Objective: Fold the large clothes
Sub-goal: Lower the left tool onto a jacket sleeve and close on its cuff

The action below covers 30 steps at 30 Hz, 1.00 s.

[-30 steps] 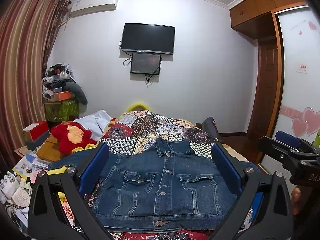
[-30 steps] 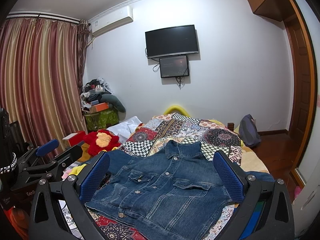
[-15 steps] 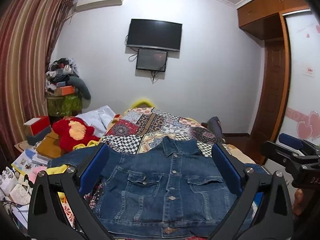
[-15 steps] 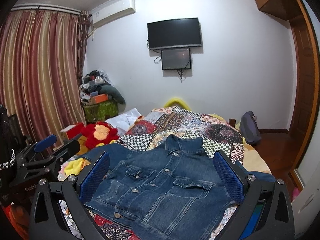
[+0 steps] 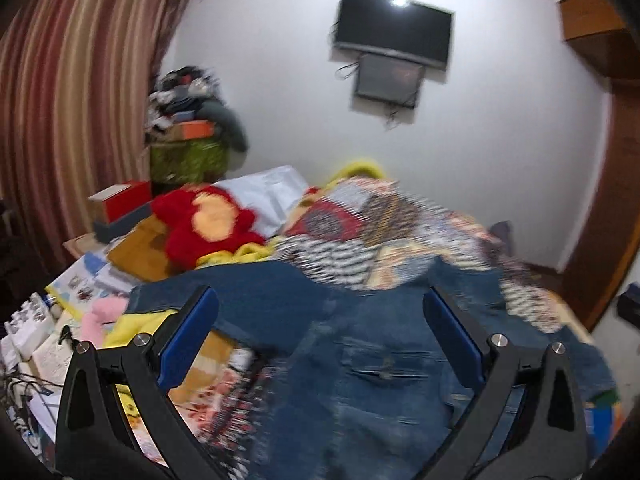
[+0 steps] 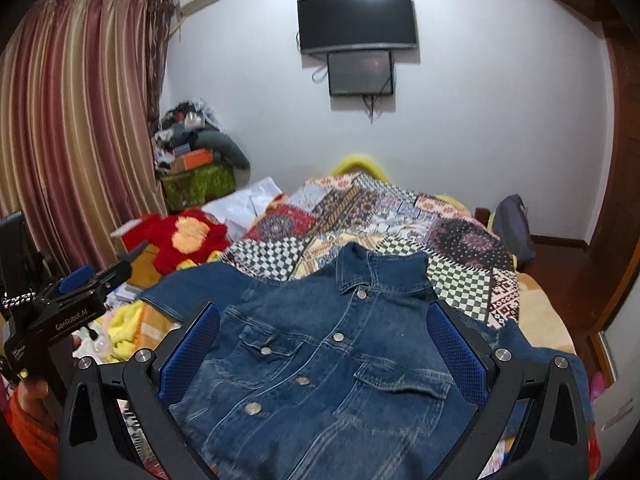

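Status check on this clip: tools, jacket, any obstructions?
Left tool open, empty. Right tool open, empty. Denim jacket flat on patchwork quilt, buttoned, unfolded. Red plush toy beside left sleeve, apart.

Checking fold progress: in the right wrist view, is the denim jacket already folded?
No, the jacket lies spread flat on the bed, front up and buttoned, with a sleeve stretched out to each side.
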### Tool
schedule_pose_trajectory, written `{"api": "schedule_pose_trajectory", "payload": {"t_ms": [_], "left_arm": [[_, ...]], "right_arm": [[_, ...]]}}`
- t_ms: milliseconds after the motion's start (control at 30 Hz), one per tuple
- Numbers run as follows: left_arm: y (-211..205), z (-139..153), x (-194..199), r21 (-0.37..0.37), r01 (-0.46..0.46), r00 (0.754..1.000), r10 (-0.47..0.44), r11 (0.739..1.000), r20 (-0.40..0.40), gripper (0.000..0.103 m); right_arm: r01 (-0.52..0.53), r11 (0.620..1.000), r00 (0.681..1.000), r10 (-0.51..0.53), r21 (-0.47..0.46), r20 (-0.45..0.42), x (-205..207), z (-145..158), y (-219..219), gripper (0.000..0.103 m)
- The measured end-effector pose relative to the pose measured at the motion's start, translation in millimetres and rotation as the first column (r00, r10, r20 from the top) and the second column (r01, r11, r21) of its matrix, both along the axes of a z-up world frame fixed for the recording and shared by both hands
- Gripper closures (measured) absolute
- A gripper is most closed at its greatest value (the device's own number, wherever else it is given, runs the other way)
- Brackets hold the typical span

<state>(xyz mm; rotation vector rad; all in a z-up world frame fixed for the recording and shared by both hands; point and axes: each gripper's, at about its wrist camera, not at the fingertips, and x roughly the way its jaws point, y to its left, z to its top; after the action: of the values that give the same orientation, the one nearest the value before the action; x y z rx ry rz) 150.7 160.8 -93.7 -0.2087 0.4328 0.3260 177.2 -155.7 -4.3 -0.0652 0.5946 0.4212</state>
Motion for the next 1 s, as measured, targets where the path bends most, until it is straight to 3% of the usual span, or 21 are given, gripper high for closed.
{"api": "schedule_pose_trajectory", "payload": {"t_ms": [100, 167, 300, 400, 567, 667, 767, 867, 933, 1000], "left_arm": [[29.4, -26.3, 26.0, -0.003, -0.031, 0.995, 0.031, 1.0, -0.094, 0.0], [51.4, -45.2, 43.9, -0.043, -0.045, 0.986, 0.038, 0.998, -0.162, 0.0], [94.3, -81.0, 71.0, -0.2, -0.042, 0.958, -0.018, 0.979, -0.287, 0.0], [119.4, -105.6, 83.2, -0.322, -0.043, 0.94, -0.071, 0.946, -0.333, 0.0], [146.8, -128.8, 88.5, -0.467, -0.054, 0.935, -0.119, 0.883, -0.333, 0.001], [159.8, -135.9, 90.8, -0.536, -0.055, 0.939, -0.138, 0.843, -0.314, 0.009], [174.1, -141.7, 98.1, -0.57, -0.058, 0.946, -0.137, 0.82, -0.294, 0.016], [191.7, -148.5, 105.9, -0.602, -0.075, 0.953, -0.12, 0.795, -0.278, 0.018], [204.8, -156.7, 111.0, -0.637, -0.1, 0.958, -0.099, 0.764, -0.269, 0.024], [217.0, -160.6, 112.3, -0.639, -0.131, 0.963, -0.057, 0.758, -0.264, 0.042]], "right_arm": [[0.006, 0.999, 1.0, -0.007, -0.052, -0.024, 33.5, -17.2, 14.4, 0.0], [0.002, 0.997, 0.998, -0.007, -0.076, -0.067, 57.2, -30.5, 21.8, 0.0], [-0.037, 0.995, 0.976, 0.015, -0.096, -0.219, 109.3, -67.4, 34.1, 0.0], [-0.051, 0.993, 0.952, 0.016, -0.105, -0.306, 138.5, -96.2, 38.7, 0.0], [-0.063, 0.99, 0.904, 0.002, -0.129, -0.428, 173.8, -138.8, 43.9, 0.0], [-0.072, 0.99, 0.866, 0.002, -0.12, -0.5, 190.7, -161.1, 44.9, 0.0], [-0.1, 0.988, 0.826, 0.019, -0.114, -0.563, 199.2, -178.5, 48.5, 0.001], [-0.13, 0.985, 0.813, 0.043, -0.11, -0.581, 200.2, -186.4, 54.2, 0.001], [-0.152, 0.982, 0.811, 0.06, -0.11, -0.582, 199.0, -188.7, 58.4, 0.001], [-0.173, 0.979, 0.808, 0.08, -0.106, -0.584, 196.7, -190.0, 62.0, 0.001]]}}
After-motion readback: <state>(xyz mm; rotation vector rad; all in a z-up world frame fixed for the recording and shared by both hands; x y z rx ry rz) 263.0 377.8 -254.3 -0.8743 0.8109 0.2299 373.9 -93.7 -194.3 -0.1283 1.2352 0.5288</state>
